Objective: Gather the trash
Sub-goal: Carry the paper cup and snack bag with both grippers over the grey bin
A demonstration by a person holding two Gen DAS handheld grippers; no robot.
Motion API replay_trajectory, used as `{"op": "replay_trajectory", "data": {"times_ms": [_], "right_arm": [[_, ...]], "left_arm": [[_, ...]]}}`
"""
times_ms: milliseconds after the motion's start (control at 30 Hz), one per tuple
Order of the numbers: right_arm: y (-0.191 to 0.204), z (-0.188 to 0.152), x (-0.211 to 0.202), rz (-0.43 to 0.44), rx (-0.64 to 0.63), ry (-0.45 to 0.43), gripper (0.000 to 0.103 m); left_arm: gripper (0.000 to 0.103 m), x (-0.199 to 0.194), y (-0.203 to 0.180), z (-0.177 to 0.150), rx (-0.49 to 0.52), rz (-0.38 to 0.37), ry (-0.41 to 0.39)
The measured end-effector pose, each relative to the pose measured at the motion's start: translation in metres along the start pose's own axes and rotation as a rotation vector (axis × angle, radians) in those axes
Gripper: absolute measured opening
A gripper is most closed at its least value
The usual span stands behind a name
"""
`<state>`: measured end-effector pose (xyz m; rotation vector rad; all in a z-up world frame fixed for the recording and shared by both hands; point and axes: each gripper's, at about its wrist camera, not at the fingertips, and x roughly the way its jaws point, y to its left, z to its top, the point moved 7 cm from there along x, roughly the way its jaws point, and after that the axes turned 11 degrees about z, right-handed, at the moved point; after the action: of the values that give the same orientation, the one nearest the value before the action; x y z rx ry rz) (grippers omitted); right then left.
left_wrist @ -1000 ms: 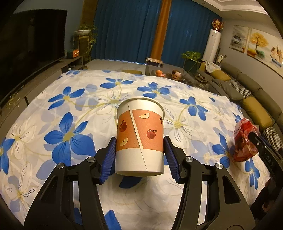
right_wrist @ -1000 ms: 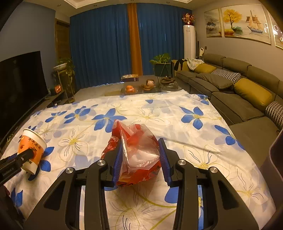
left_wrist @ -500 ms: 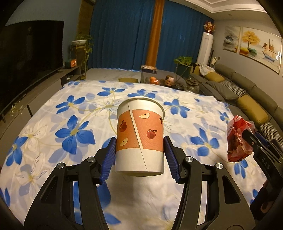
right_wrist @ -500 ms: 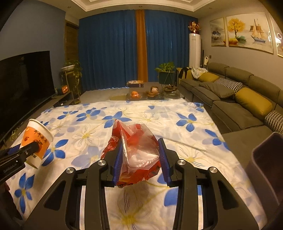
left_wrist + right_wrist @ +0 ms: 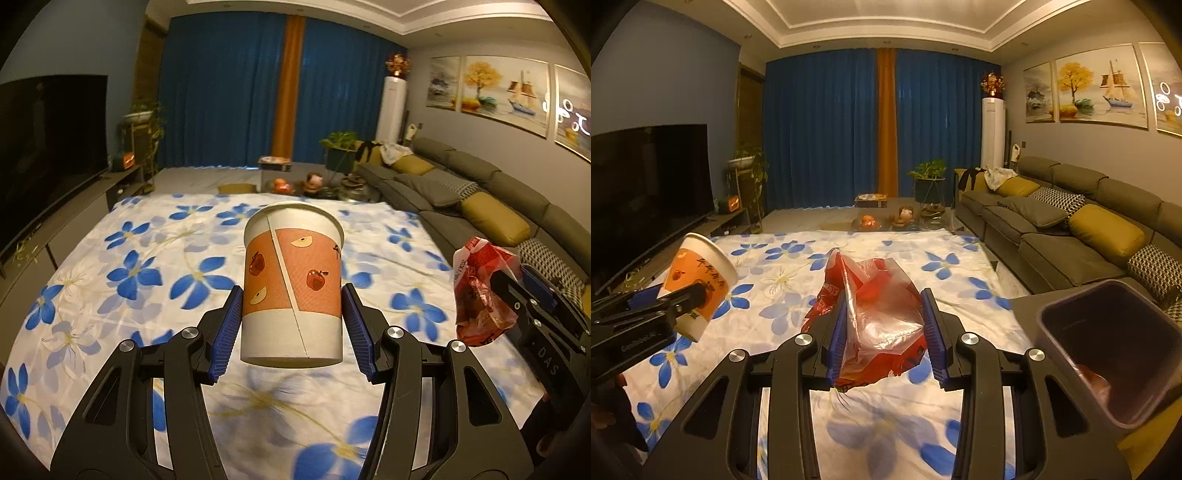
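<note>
My left gripper (image 5: 291,325) is shut on a white paper cup (image 5: 291,284) with an orange apple-print band, held upright above the floral sheet (image 5: 147,266). The cup also shows in the right wrist view (image 5: 698,284), tilted, at the left. My right gripper (image 5: 884,332) is shut on a crumpled red and clear plastic bag (image 5: 879,317), lifted off the sheet. The bag also shows in the left wrist view (image 5: 480,291) at the right. A dark open bin (image 5: 1115,350) stands at the right in the right wrist view, with something reddish at its bottom.
The blue-flowered sheet (image 5: 960,273) covers the floor. A long grey sofa (image 5: 1071,229) with yellow cushions runs along the right. A TV (image 5: 646,184) on a low console is on the left. A low glass table (image 5: 897,221) with small items stands beyond the sheet.
Both grippers have risen and pulled back with their loads; more of the room shows. The bin has come into the right wrist view at the right.
</note>
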<state>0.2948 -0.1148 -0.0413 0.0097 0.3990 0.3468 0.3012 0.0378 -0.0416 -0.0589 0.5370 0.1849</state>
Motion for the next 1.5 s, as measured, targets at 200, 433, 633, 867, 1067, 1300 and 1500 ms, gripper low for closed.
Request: {"op": "replay_trajectory", "data": {"times_ms": [200,433,633,867,1067,1300,1500], "right_arm": [[-0.022,-0.003,-0.036,-0.033,0.006,-0.030,0.038],[-0.059,-0.008,-0.064,-0.093,0.028,-0.057,0.038],[-0.099,-0.012,-0.083,-0.155,0.063,-0.081,0.038],[-0.151,-0.016,-0.098,-0.249,0.102,-0.094,0.038],[-0.189,-0.025,-0.109,-0.317,0.139,-0.093,0.038],[-0.218,-0.035,-0.116,-0.363,0.175,-0.096,0.038],[-0.231,-0.039,-0.117,-0.381,0.190,-0.095,0.038]], "left_arm": [[0.053,-0.024,-0.041,-0.008,0.048,-0.052,-0.021],[0.053,-0.041,-0.094,-0.013,0.100,-0.123,-0.036],[0.053,-0.051,-0.147,-0.010,0.140,-0.198,-0.058],[0.053,-0.053,-0.211,-0.012,0.191,-0.290,-0.077],[0.053,-0.048,-0.258,-0.016,0.225,-0.349,-0.072],[0.053,-0.039,-0.296,-0.021,0.256,-0.394,-0.065],[0.053,-0.030,-0.319,-0.026,0.277,-0.421,-0.052]]}}
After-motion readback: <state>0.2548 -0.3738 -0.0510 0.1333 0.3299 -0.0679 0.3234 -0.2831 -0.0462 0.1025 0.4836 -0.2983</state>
